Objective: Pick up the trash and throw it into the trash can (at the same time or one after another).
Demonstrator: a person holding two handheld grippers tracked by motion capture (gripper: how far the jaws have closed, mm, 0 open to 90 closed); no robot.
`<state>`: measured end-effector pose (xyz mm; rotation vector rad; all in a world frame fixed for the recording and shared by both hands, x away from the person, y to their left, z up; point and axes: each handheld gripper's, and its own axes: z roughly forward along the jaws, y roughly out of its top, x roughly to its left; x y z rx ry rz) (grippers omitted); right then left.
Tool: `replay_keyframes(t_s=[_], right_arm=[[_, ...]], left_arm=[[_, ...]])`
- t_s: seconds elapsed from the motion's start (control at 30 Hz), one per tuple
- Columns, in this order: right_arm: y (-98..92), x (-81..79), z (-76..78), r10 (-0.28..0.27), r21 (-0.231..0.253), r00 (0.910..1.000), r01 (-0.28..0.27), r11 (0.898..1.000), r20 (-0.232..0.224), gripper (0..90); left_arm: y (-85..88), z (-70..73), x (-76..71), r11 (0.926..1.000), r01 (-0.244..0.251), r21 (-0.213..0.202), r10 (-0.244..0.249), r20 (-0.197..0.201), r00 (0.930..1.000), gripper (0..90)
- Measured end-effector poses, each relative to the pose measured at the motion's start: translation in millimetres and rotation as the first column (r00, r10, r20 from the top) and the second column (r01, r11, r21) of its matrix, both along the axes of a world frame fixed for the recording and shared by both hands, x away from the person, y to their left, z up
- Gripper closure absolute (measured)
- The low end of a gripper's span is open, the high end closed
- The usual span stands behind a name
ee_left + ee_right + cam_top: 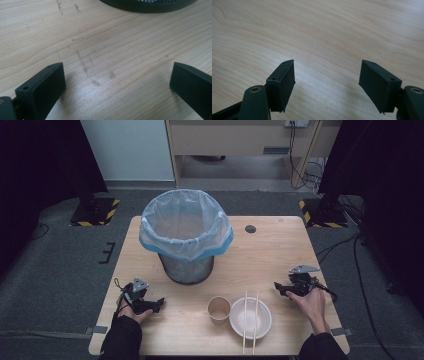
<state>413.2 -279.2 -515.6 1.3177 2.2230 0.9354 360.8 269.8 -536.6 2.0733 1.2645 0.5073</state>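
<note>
We see the white bowl (250, 319) near the table's (280, 245) front edge, two chopsticks (256, 320) lying across its rim and a paper cup (219, 309) just beside it. Our right hand-held gripper (280, 287) rests to the bowl's right, jaws spread wide over bare wood, holding nothing. Our left hand-held gripper (159, 302) lies well apart past the cup, equally wide and empty, near the lined bin (186, 237).

Pale wood-grain bench (280, 250), dark mesh bin (187, 267) with blue-edged liner (185, 232), white bowl (250, 319), tan cup (219, 309).
</note>
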Motion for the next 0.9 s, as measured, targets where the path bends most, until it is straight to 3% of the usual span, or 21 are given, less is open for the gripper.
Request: replay_keyframes(t_s=[0.23, 0.4, 0.63, 0.9], right_arm=[[-4.4, -13.5, 26.2, 0.002, 0.045, 0.9958, -0.006, 0.999, 0.092, 32.9], [-2.4, -20.2, 39.0, -0.004, 0.066, 0.9926, -0.004, 0.998, 0.121, 32.1], [9.1, -35.3, 65.3, -0.007, 0.140, 0.9812, -0.020, 0.990, 0.193, 34.5], [20.3, -57.4, 78.4, 0.021, 0.170, 0.9805, -0.055, 0.984, 0.196, 38.6]], left_arm=[[-0.1, 0.0, -0.1, 1.0000, 0.001, 0.002, -0.001, 0.000, 1.0000, 0.0], [-0.1, 0.0, -0.1, 1.0000, 0.001, 0.002, -0.001, 0.000, 1.0000, 0.0], [-0.1, 0.1, -0.1, 1.0000, 0.001, 0.002, -0.001, -0.001, 1.0000, 0.0], [-0.1, 0.1, -0.1, 1.0000, 0.002, 0.002, -0.002, -0.001, 1.0000, 0.0]])
